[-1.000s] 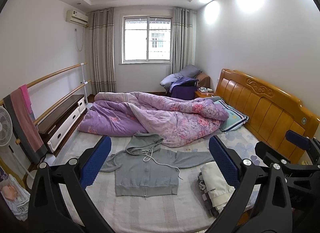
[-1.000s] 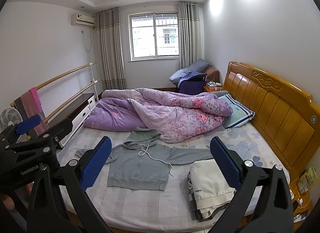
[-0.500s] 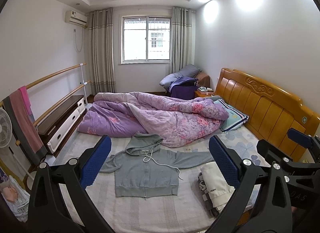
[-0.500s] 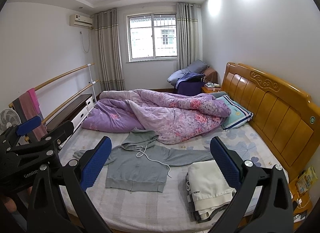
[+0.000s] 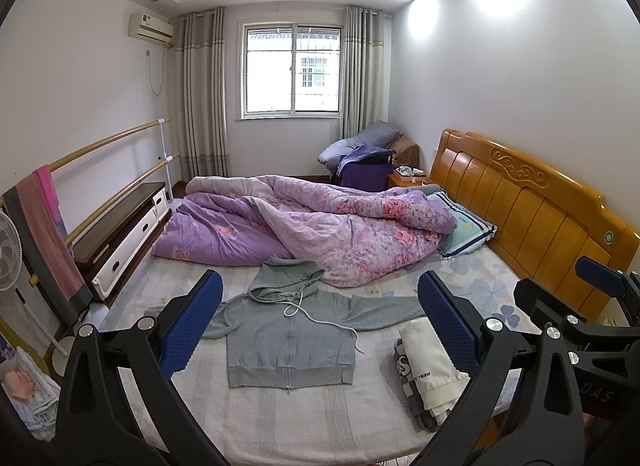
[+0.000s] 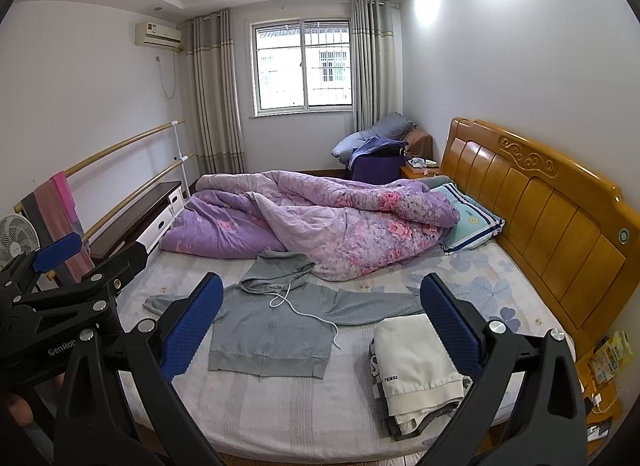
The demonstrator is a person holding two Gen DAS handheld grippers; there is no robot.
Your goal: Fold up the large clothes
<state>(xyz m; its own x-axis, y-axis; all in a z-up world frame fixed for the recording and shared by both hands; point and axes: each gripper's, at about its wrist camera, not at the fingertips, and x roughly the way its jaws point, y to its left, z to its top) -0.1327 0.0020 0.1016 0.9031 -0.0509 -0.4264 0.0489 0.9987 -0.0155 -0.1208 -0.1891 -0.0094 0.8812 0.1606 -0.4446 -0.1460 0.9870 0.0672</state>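
1. While both tools hover above the bed (image 5: 304, 426), we hold the left gripper (image 5: 320, 322) spread wide, gripping nothing.
2. We hold the right gripper (image 6: 322, 320) equally spread and empty.
3. We see the hoodie (image 5: 288, 338) flat on the sheet, sleeves out, beside the folded stack (image 6: 416, 362), below the quilt (image 6: 328, 225).

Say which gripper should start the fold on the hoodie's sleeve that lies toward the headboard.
Right, probably. The right gripper is nearer the headboard side, where the grey hoodie stretches that sleeve toward the folded clothes stack. The left gripper sits further from it. Both have jaws wide open and hold nothing.
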